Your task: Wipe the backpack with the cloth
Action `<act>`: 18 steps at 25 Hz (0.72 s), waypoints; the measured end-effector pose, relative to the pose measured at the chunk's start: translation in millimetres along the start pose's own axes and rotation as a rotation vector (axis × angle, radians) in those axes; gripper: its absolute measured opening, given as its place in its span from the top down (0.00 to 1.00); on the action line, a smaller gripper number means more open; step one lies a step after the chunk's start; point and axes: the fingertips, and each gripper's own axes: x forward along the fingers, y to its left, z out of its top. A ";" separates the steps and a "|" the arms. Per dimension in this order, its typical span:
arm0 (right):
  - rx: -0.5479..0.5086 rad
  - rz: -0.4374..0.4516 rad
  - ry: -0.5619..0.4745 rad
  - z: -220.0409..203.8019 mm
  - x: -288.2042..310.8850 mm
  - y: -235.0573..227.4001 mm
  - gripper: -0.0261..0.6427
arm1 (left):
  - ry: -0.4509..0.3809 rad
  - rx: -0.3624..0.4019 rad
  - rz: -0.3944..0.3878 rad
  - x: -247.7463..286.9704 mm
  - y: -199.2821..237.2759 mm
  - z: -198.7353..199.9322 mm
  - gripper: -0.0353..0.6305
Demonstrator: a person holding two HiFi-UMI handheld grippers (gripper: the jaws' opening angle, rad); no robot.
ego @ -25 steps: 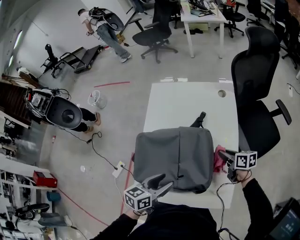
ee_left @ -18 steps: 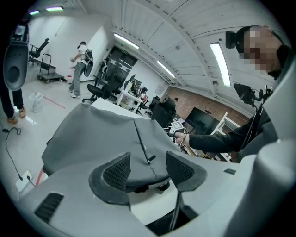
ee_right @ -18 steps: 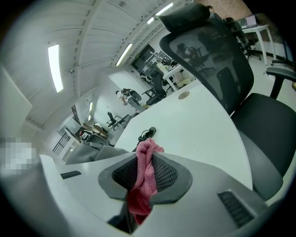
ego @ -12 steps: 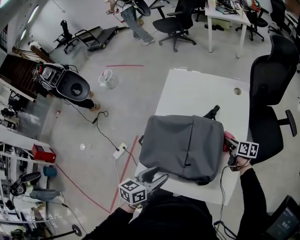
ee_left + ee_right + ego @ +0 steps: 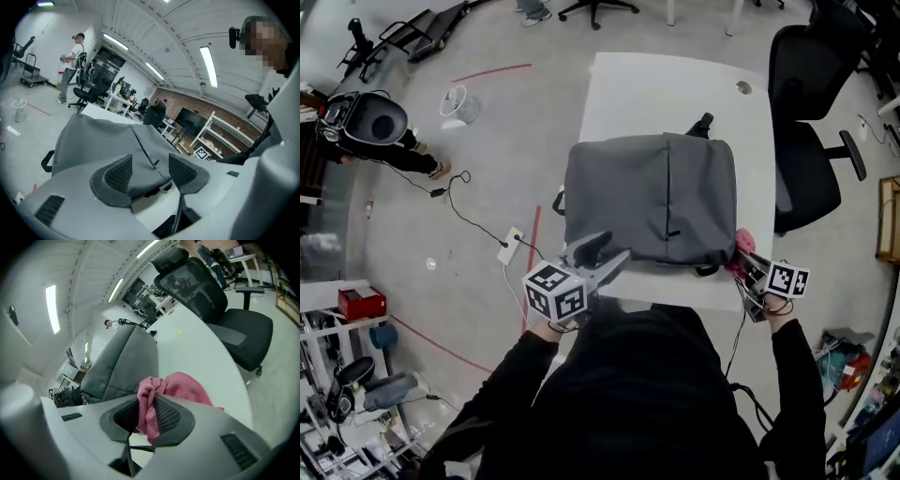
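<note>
A grey backpack (image 5: 654,197) lies flat on the white table (image 5: 675,89); it also fills the left gripper view (image 5: 103,136) and shows in the right gripper view (image 5: 122,362). My right gripper (image 5: 748,265) is at the backpack's near right corner, shut on a pink cloth (image 5: 161,392) that bunches between its pads and spreads onto the table; the cloth (image 5: 742,246) peeks out in the head view. My left gripper (image 5: 602,261) stands open at the backpack's near left edge, nothing between its fingers.
A black office chair (image 5: 811,122) stands right of the table. On the floor to the left are a white bin (image 5: 457,105), cables and a power strip (image 5: 508,246). A person stands far off in the left gripper view (image 5: 70,65).
The head view has swung, so the table and backpack sit higher in frame. Both grippers shifted along the near edge; the right one, still holding the cloth, now sits at the backpack's near corner.
</note>
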 end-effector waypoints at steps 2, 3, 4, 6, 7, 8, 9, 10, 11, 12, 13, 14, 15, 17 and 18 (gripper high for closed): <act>0.035 -0.058 -0.021 -24.7 -17.4 1.1 0.85 | 0.016 -0.010 -0.053 -8.4 -2.5 -11.4 0.56; 0.039 -0.086 -0.030 -33.9 -22.8 2.9 0.85 | 0.018 -0.015 -0.069 -14.9 -0.4 -15.4 0.56; 0.034 -0.115 -0.043 -39.9 -26.9 6.3 0.85 | 0.015 -0.023 -0.080 -23.0 4.0 -17.7 0.56; 0.015 -0.176 -0.093 -43.0 -32.9 17.8 0.85 | 0.005 -0.041 -0.089 -43.2 19.2 -20.2 0.56; 0.003 -0.210 -0.131 -41.8 -35.1 24.9 0.85 | 0.004 -0.047 -0.088 -54.3 29.2 -22.5 0.56; -0.012 -0.247 -0.175 -39.5 -37.7 32.1 0.85 | 0.008 -0.052 -0.085 -65.2 39.7 -26.4 0.56; -0.033 -0.288 -0.224 -36.5 -41.2 38.8 0.85 | 0.015 -0.055 -0.080 -75.3 50.1 -31.6 0.56; -0.056 -0.332 -0.275 -32.9 -45.9 44.3 0.85 | 0.027 -0.058 -0.075 -84.2 59.9 -37.7 0.56; -0.077 -0.376 -0.325 -29.3 -50.8 48.3 0.85 | 0.039 -0.060 -0.069 -91.9 69.0 -43.9 0.56; -0.093 -0.415 -0.372 -26.1 -55.3 51.4 0.85 | 0.052 -0.061 -0.061 -99.0 77.2 -49.5 0.56; -0.110 -0.450 -0.416 -23.2 -59.0 55.0 0.85 | 0.065 -0.060 -0.052 -106.0 84.3 -54.3 0.56; -0.132 -0.483 -0.457 -20.0 -62.2 59.6 0.85 | 0.075 -0.059 -0.041 -112.8 89.9 -58.0 0.56; -0.157 -0.513 -0.492 -17.0 -65.2 64.7 0.85 | 0.082 -0.057 -0.032 -119.1 93.6 -60.4 0.56; -0.209 -0.562 -0.540 -14.2 -69.1 73.5 0.85 | 0.085 -0.048 -0.016 -127.9 95.4 -61.9 0.56; -0.230 -0.578 -0.549 -15.3 -68.5 75.6 0.85 | 0.082 -0.042 -0.010 -129.9 94.2 -61.2 0.56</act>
